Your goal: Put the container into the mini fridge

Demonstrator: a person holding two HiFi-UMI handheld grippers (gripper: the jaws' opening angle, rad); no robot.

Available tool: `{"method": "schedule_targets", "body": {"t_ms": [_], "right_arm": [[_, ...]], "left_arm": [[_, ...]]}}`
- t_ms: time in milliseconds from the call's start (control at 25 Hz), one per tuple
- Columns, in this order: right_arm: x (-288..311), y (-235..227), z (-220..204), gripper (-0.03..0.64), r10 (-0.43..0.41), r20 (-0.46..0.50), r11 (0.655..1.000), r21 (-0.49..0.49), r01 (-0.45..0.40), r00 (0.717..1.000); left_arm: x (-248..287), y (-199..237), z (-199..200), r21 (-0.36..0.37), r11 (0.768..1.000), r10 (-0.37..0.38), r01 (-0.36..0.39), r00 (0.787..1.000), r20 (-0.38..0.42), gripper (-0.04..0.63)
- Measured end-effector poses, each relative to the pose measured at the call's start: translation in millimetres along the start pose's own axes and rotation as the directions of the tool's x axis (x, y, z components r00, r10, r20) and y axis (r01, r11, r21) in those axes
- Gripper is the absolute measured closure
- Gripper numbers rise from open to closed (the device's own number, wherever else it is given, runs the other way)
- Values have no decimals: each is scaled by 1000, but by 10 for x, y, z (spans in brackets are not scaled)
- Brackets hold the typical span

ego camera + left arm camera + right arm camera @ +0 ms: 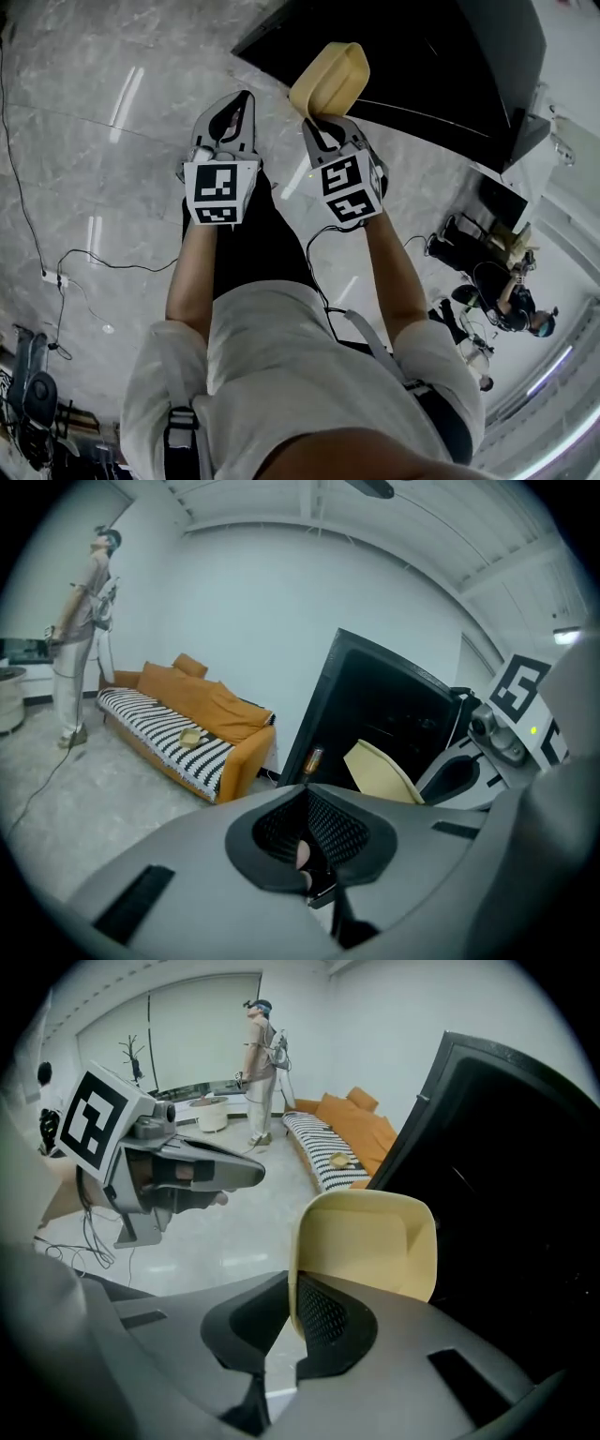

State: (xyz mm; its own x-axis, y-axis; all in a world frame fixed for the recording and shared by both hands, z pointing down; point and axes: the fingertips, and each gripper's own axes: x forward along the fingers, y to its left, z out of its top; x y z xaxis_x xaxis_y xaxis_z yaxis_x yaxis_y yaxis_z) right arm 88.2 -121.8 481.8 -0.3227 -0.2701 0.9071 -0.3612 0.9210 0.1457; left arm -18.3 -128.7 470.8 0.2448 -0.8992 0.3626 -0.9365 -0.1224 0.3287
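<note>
A pale yellow container is pinched by its rim in my right gripper, which is shut on it. In the right gripper view the container stands up from the jaws, its wall clamped between the pads, right beside the black mini fridge. The fridge fills the upper right of the head view, just beyond the container. My left gripper hangs level with the right one, to its left, jaws together and nothing in them. In the left gripper view the container shows against the fridge.
An orange sofa with a striped cover stands by the white wall left of the fridge. A person stands farther back by a counter. Cables trail over the grey marble floor at left; other people and gear are at right.
</note>
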Motion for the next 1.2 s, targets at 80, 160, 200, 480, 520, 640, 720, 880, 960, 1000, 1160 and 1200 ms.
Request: {"method": "schedule_targets", "body": {"t_ms": [80,160,200,480,520,640,720,880,960,1000,1160,1200], "right_arm": [[149,-61,-29,574,6,-2,1000,-1,-6,1000],[263,-98,-57,574,4,-1,1000,-3,-4,1000],[311,-120,-73,574,1,-3,1000,-5,-1,1000],[654,-353,-271,574,8,-37,1000,-23,-8,999],[700,-399,-303,574,3,-46,1000,-30,-4,999],[859,-485,-336,574,-20,-71,998,-58,16,997],[966,-532,-320,574,-25,-81,997,-76,19,996],[1123,-654,-299,574,-17,-95,996,-93,8,995],[1198,-749,-304,574,-28,-105,994,-107,17,994],[1241,-801,-304,574,-36,-110,993,-116,24,993],[1404,-1010,-337,574,-75,-135,987,-154,54,988],[1438,-1061,-354,574,-79,-142,986,-159,56,987]], "left_arm": [[99,95,-68,-41,999,32,-31,999,22,583],[181,140,-144,-58,997,52,-50,998,36,583],[225,143,-190,-60,997,54,-52,998,38,583],[422,192,-481,-172,980,104,-98,994,26,583],[447,193,-512,-188,977,111,-104,993,29,583],[510,244,-649,-211,970,128,-119,991,31,583],[563,301,-751,-227,964,150,-138,988,36,583],[696,305,-900,-272,950,166,-151,986,30,583],[773,291,-952,-299,941,174,-159,984,24,583],[815,280,-963,-307,938,174,-159,985,21,583],[959,215,-924,-321,936,157,-142,987,22,583],[979,202,-924,-326,935,156,-141,987,21,583]]}}
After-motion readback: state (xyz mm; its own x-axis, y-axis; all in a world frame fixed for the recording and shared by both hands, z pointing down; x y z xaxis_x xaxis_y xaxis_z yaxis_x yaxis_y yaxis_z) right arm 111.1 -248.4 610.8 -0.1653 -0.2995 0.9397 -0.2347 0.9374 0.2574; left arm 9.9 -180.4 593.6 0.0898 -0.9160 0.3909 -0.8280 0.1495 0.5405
